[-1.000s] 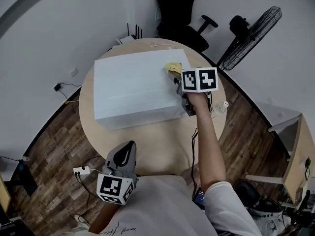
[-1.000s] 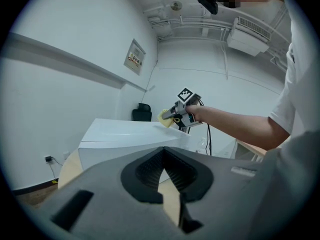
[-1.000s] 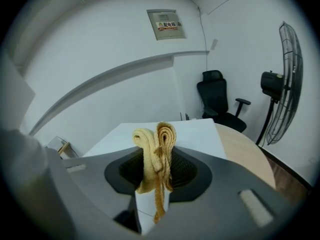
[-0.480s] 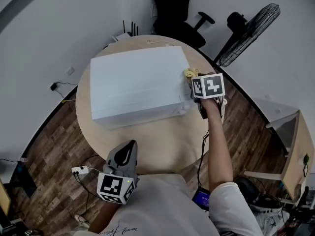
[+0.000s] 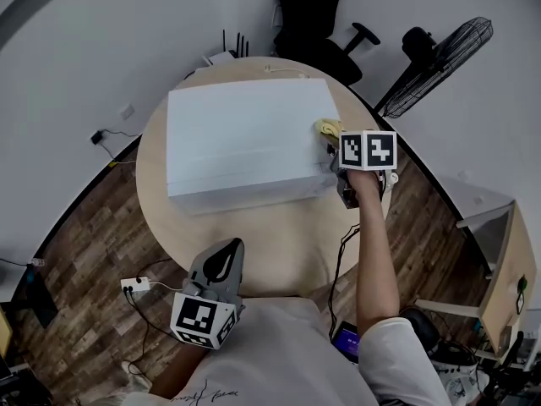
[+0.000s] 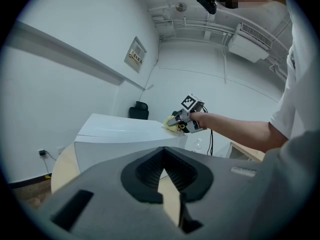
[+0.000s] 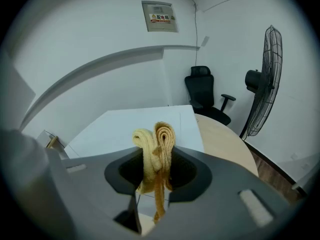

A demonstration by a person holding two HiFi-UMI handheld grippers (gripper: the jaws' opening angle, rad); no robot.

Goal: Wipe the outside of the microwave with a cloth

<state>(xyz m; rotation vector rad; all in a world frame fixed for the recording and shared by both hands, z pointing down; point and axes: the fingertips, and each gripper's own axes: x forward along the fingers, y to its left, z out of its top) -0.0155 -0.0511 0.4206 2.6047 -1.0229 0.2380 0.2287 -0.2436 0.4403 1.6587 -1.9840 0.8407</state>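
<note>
Right gripper view: your right tongs (image 7: 154, 181) are clamped on the yellow cloth (image 7: 156, 146). Its looped folds stand up out of the jaws and a thin tail hangs below them. Beyond the cloth, at 12 o'clock, lies the flat white top of the microwave (image 7: 145, 126).

Head view: the cloth sits at the microwave's 3 o'clock edge, toward the far corner. A second ago it lay well in on the top panel. Half a second ago it had slid out to the right rim, and it has held roughly there since. Read this as the end of a stroke across the top. The cloth is now placed to turn down onto the right-hand side wall, which probably remains to be wiped, as does the front. Whether the cloth touches the casing at this instant cannot be told.

Your left tongs (image 5: 221, 265) are idle at 6 o'clock, close to your body and off the near edge of the bench (image 5: 287, 244). Their tips meet, with nothing between them.
</note>
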